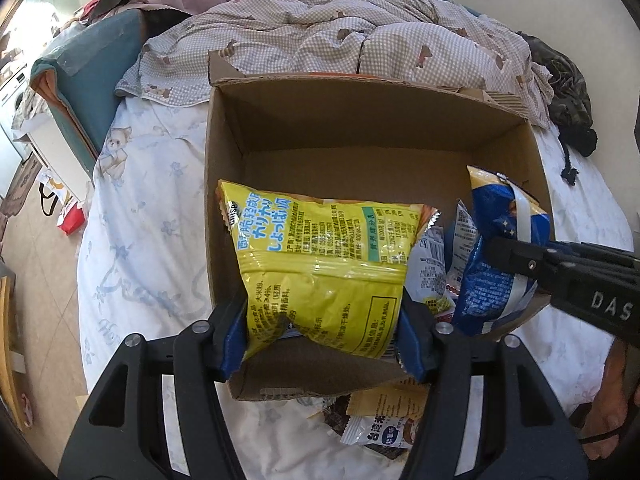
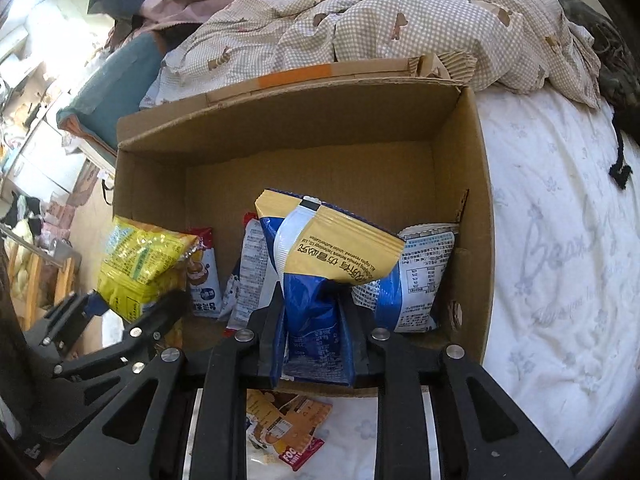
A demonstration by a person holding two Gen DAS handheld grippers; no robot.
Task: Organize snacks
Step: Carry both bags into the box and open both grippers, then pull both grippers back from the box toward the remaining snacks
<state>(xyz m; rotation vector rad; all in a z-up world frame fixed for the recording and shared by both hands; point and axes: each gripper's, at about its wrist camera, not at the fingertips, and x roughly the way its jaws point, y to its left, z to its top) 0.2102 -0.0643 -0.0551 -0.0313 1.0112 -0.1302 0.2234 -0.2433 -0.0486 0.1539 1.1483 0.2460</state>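
Note:
An open cardboard box [image 1: 360, 128] [image 2: 304, 120] sits on the bed. My left gripper [image 1: 322, 336] is shut on a yellow snack bag [image 1: 320, 264] and holds it over the box's near left part; the bag also shows in the right wrist view [image 2: 136, 264]. My right gripper [image 2: 316, 340] is shut on a blue and yellow snack bag [image 2: 320, 272] over the box's near right side; it shows in the left wrist view [image 1: 496, 256]. Several white and blue packets [image 2: 416, 276] stand inside the box. More packets [image 1: 384, 420] [image 2: 280, 424] lie on the sheet in front of the box.
A checked quilt [image 1: 360, 28] is bunched behind the box. A white flowered sheet [image 2: 560, 240] covers the bed. A teal cushion [image 1: 96, 76] leans at the bed's left edge, with the floor and clutter beyond. Dark clothing [image 1: 568, 92] lies at the far right.

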